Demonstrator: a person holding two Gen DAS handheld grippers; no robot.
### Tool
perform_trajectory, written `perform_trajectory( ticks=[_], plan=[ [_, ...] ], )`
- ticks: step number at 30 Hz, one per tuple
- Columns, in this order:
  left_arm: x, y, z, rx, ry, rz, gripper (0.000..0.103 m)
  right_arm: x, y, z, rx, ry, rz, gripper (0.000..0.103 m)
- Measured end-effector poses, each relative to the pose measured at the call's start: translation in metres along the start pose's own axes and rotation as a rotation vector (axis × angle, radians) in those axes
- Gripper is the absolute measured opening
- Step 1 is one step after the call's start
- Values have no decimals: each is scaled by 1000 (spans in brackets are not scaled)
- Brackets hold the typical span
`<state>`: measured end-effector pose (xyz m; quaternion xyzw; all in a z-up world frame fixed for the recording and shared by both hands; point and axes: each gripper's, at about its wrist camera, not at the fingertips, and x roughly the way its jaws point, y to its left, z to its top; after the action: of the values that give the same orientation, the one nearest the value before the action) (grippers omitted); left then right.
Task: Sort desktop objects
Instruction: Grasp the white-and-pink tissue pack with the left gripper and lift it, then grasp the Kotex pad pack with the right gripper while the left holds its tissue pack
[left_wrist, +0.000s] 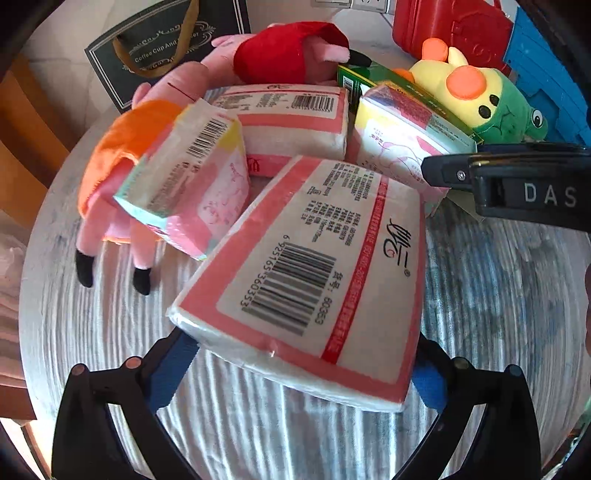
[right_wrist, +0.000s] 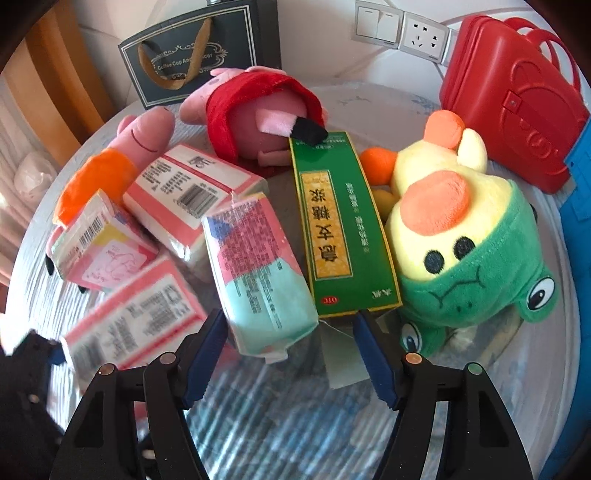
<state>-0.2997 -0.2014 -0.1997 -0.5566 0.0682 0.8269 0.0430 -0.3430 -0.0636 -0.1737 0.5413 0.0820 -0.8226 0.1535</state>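
Left claw (left_wrist: 303, 369) stands wide around a pink tissue pack (left_wrist: 310, 273); right claw (right_wrist: 284, 354), half open, straddles another pack (right_wrist: 258, 280). Next: squeeze, lift.

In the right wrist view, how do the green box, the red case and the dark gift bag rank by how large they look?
1. Green box, though it lies nearest to the camera, which inflates it.
2. Red case.
3. Dark gift bag.
The last two look close, and the bag is partly hidden, so that order is unsure.
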Motion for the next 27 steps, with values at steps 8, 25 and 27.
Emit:
perform_trajectory(
  ticks=[8, 25, 27],
  plan=[
    [12, -16, 16, 117, 18, 42, 103, -1, 0, -2, -22, 14, 7, 86],
    [-16, 2, -10, -81, -44, -52, 87, -20, 12, -20, -79, -20, 41, 42],
    [-34, -3, -19, -100, -69, -47, 87, -27, 14, -25, -88, -35, 45, 42]
  ],
)
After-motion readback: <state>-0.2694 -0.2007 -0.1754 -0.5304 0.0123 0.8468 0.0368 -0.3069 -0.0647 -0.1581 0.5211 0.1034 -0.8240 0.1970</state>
